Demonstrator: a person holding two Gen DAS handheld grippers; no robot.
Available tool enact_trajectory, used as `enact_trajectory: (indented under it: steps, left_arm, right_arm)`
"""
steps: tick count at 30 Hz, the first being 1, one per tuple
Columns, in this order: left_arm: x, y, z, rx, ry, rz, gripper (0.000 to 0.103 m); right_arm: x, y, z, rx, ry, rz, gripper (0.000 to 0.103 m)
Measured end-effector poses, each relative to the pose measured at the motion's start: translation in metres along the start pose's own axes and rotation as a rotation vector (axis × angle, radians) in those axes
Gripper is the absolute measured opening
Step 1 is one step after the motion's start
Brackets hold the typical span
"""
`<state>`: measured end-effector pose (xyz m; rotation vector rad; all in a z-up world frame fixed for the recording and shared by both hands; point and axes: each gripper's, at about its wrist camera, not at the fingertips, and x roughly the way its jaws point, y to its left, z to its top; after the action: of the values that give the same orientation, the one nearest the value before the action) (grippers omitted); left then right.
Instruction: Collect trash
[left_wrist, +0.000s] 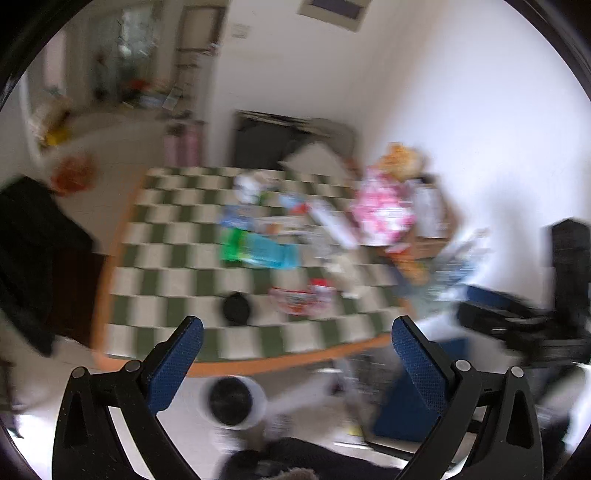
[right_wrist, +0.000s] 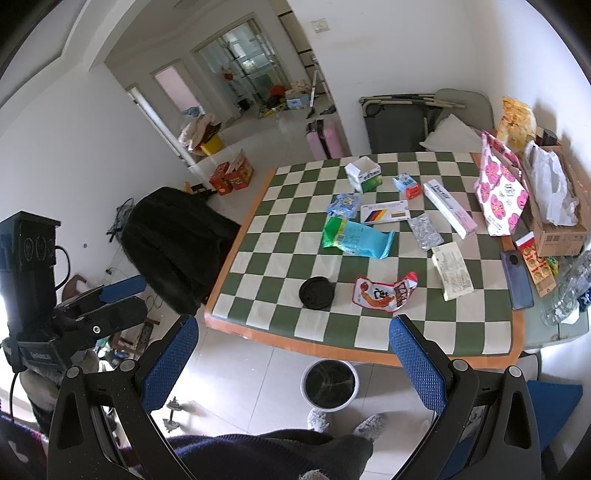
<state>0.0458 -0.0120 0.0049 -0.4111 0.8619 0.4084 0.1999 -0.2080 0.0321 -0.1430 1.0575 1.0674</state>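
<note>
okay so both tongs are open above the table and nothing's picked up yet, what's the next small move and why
Probably lower the right tongs onto the red snack wrapper. It lies crumpled near the table's front edge, closest to the tongs, and the bin stands on the floor just below that edge. The left tongs are also open and empty.

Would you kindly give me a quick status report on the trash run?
Left gripper and right gripper open, empty. Wrappers on checkered table. Trash bin on floor below. Nothing blocking.
</note>
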Motion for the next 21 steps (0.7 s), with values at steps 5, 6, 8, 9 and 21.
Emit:
enact_trajectory:
  steps: [5, 6, 8, 9, 21]
  left_arm:
    - [0.059, 0.001, 0.013, 0.048, 0.013, 0.252, 0.103]
    - [0.073, 0.001, 0.015, 0.048, 0.033, 0.27, 0.103]
    - [0.105, 0.003, 0.02, 0.037, 0.082, 0.271, 0.103]
    - [0.123, 0.004, 0.022, 0.023, 0.109, 0.272, 0.103]
    - [0.329, 0.039, 0.04, -0.331, 0.422, 0.251, 0.103]
  right_arm:
    - [0.023, -0.011, 0.005, 0.061, -0.02, -0.165, 0.103]
    - [0.029, -0.017, 0.007, 0.079, -0.015, -0.201, 0.103]
    - [0.047, -0.03, 0.008, 0.107, 0.001, -0.274, 0.103]
    - [0.058, -0.041, 0.008, 0.124, 0.018, -0.302, 0.103]
    - [0.24, -0.228, 0.05, 0.248, 0.301, -0.528, 0.103]
